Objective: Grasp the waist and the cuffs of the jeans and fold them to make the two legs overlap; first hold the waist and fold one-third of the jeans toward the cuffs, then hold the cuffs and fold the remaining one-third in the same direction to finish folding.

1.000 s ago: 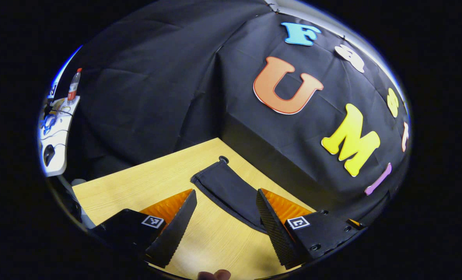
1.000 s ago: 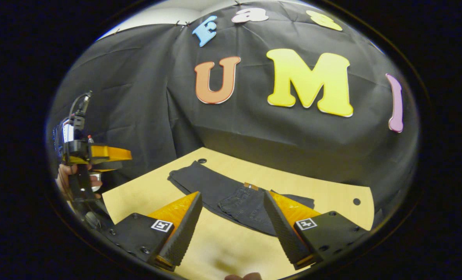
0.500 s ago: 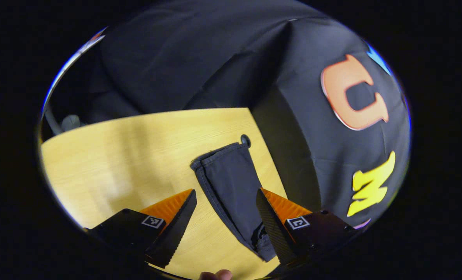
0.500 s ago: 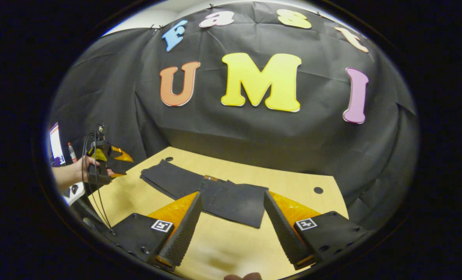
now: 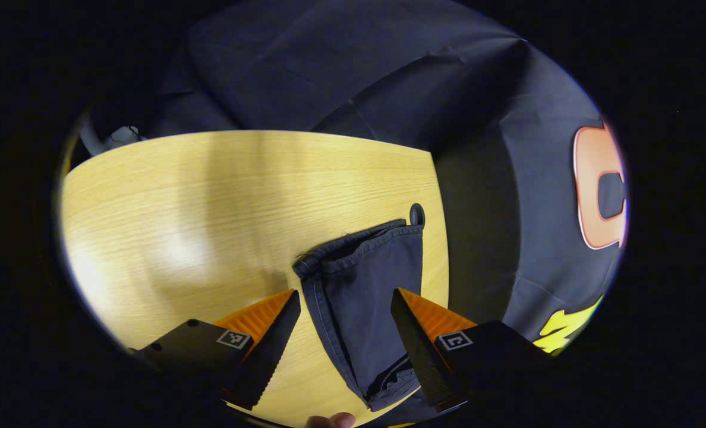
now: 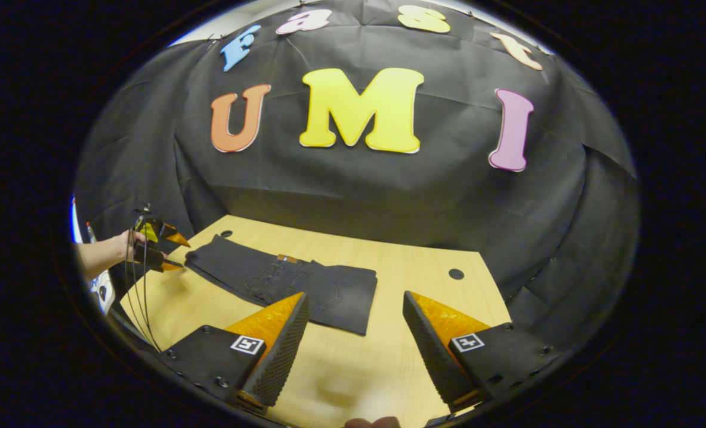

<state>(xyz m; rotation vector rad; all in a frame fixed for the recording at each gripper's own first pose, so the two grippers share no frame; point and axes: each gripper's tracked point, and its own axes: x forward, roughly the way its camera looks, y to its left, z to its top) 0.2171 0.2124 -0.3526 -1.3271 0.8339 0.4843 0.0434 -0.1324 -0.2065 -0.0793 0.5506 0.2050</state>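
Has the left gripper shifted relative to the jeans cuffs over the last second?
Yes. The left gripper has closed in on the jeans cuffs, which now look nearer beside the table hole.

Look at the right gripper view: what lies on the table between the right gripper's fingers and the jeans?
Only bare table separates the right gripper from the jeans.

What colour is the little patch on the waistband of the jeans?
The patch looks brown or tan against the dark charcoal jeans; it shows best in the right gripper view.
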